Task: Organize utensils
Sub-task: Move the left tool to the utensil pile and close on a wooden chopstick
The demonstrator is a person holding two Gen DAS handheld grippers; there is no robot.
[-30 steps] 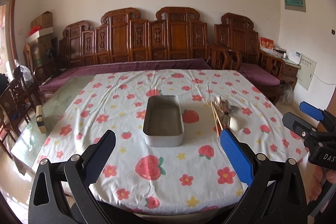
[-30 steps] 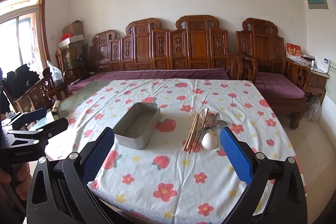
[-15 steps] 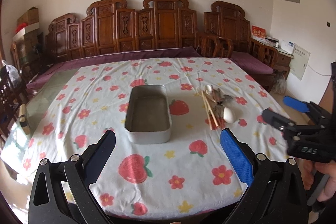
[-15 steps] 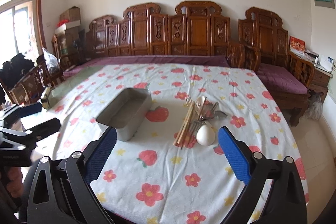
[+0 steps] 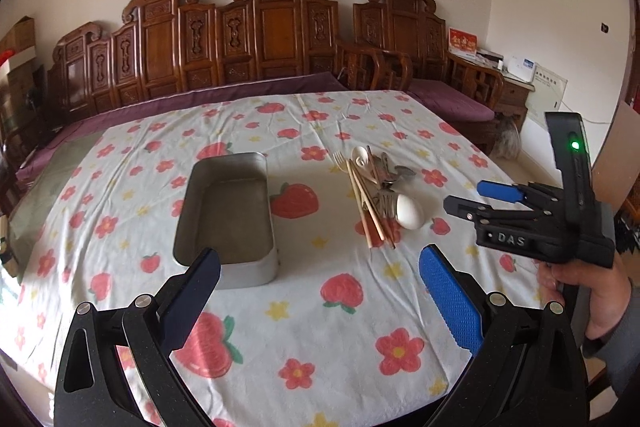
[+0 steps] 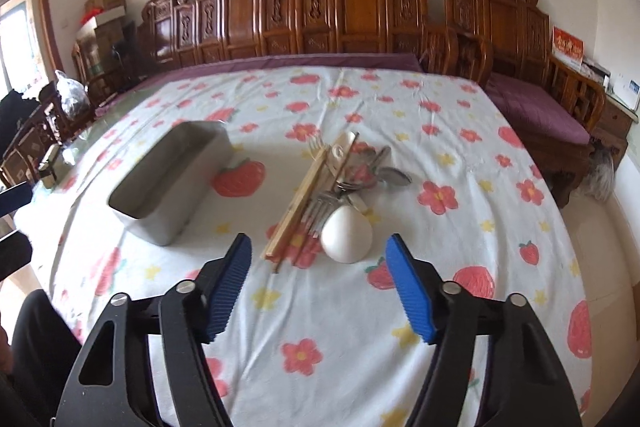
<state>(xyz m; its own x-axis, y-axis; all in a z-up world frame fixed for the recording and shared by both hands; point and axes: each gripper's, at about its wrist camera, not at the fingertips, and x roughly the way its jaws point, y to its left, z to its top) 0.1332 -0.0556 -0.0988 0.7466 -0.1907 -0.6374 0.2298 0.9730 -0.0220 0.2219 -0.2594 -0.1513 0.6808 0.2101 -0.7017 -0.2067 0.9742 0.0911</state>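
the likeliest trouble from here is a messy grab: the heap of wooden chopsticks, steel forks and spoons [image 6: 340, 183] lies crossed and overlapping on the strawberry-print tablecloth [image 6: 344, 311], so pads closing on it could catch several pieces at once or scissor one loose. the smooth white egg-shaped ladle bowl [image 6: 347, 234] at the near end looks apt to slip or roll if nudged. the right gripper [image 6: 320, 291] has its blue-padded jaws closing with nothing between them; the pile sits just ahead of and slightly above its tips in the right wrist view, not yet reached. the left gripper [image 5: 320, 301] stands wide apart and empty, with the grey rectangular metal tin [image 5: 228, 215] just beyond its left finger, the pile lying right of the tin.
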